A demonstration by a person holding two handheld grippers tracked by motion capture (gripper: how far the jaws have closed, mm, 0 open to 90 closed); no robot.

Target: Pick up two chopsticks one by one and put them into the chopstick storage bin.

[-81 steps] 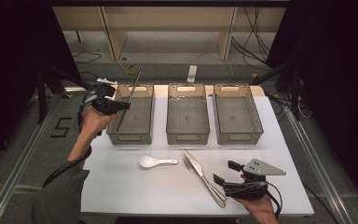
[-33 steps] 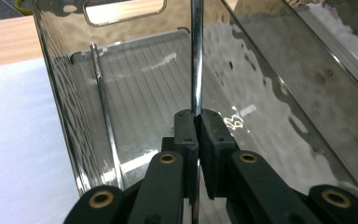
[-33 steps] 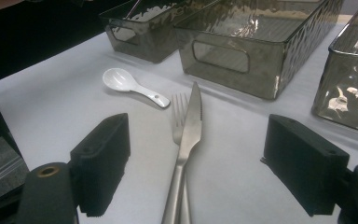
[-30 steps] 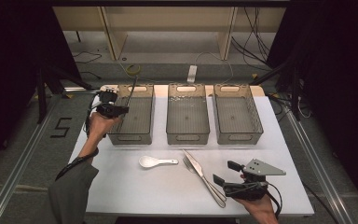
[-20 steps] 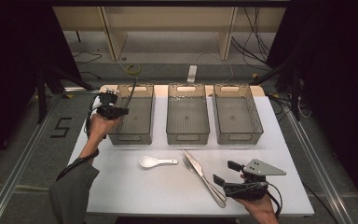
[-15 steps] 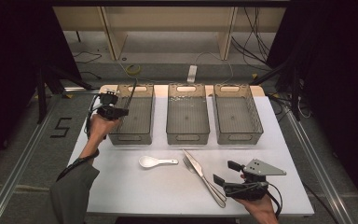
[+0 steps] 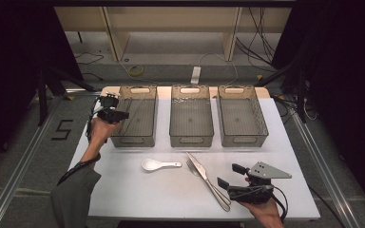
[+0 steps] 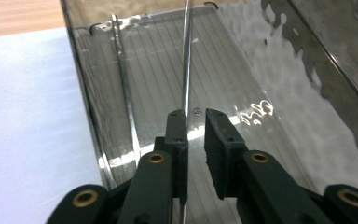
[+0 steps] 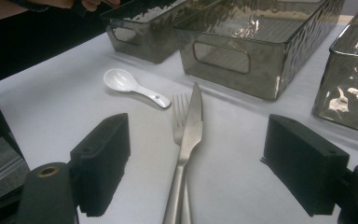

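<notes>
My left gripper [image 7: 121,115] hangs over the near left corner of the left smoky plastic bin [image 7: 133,141]. In the left gripper view its jaws [image 8: 196,121] have just been opening and a narrow gap shows between the pads. A thin metal stick [image 8: 186,56] runs from that gap down into the bin, lying against the left pad, with the right pad clear of it. My right gripper [image 7: 230,175] rests open at the table's front right, jaws [image 9: 198,140] wide apart. A knife [image 9: 193,121] and fork [image 9: 179,107] lie on the table ahead of it.
A middle bin [image 7: 191,137] and a right bin [image 7: 243,137] stand beside the left one at the back of the white table. A white spoon [image 7: 157,165] lies left of the knife [image 7: 206,173]. Another thin line [image 8: 123,84] runs along the left bin's wall: a second stick or a reflection.
The left gripper has sunk a little toward the left bin, and the metal stick no longer juts up above the bin's rim. The right gripper has stayed put.
</notes>
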